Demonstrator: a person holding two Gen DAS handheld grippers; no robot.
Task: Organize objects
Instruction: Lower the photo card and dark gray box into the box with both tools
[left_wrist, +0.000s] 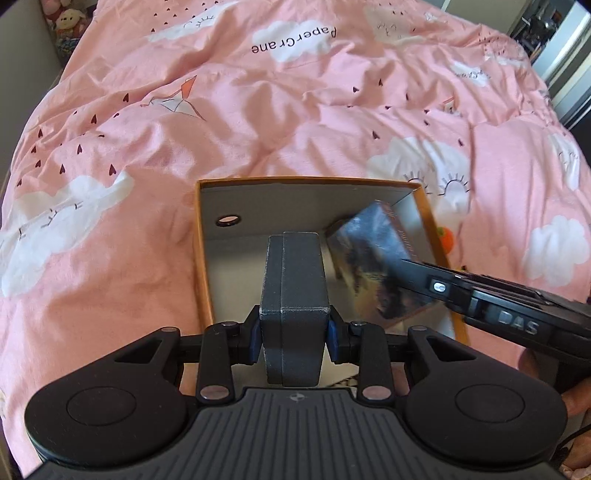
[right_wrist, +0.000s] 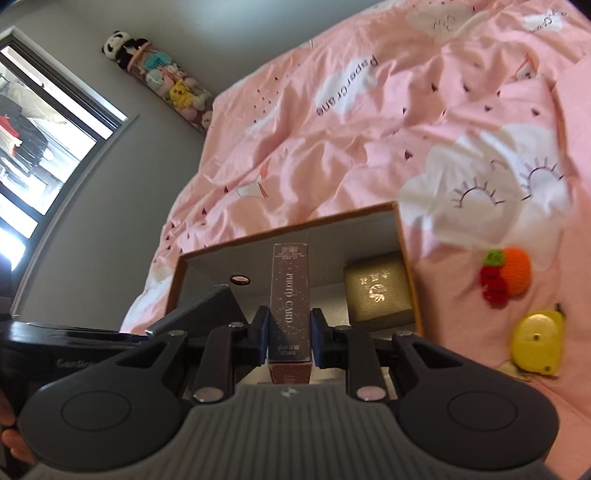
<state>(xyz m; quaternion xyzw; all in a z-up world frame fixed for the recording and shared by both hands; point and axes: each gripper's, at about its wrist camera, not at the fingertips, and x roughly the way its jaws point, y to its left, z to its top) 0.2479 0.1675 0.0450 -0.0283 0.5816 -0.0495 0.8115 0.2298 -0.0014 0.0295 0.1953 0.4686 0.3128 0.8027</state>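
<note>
In the left wrist view I see the orange-rimmed cardboard box (left_wrist: 201, 251) lying open on the pink duvet (left_wrist: 147, 147), which serves as my landmark. My left gripper (left_wrist: 293, 334) is clamped narrow on a dark grey case (left_wrist: 293, 280), held upright above the near part of the box interior. Inside the box's far wall I note one round hole (left_wrist: 229, 220). The right gripper (left_wrist: 424, 280) enters from the right of the box, gripping a dark photo card pack (left_wrist: 373, 258) that is tilted and blurred over the box's right half; its body carries the letters "DAS". Beyond the box the duvet print reads "PaperCrane", upside down. A small orange crocheted item (left_wrist: 445, 238) lies just outside the box's right wall. Open duvet extends left of and beyond the box. In the right wrist view my right gripper (right_wrist: 290, 338) is closed tight on the pack (right_wrist: 290, 295), whose edge reads "PHOTO CARD", held above the box (right_wrist: 408, 258). Inside the box, against its right wall, sits an olive-gold case (right_wrist: 376, 291) with a gold emblem I cannot read. Right of the box on the duvet (right_wrist: 332, 147) lie the crocheted orange-and-red item (right_wrist: 508, 275) and, nearer me, a yellow tape measure (right_wrist: 535, 341). The left gripper's body (right_wrist: 74, 343) is at the left, partly lettered "GenRo".
</note>
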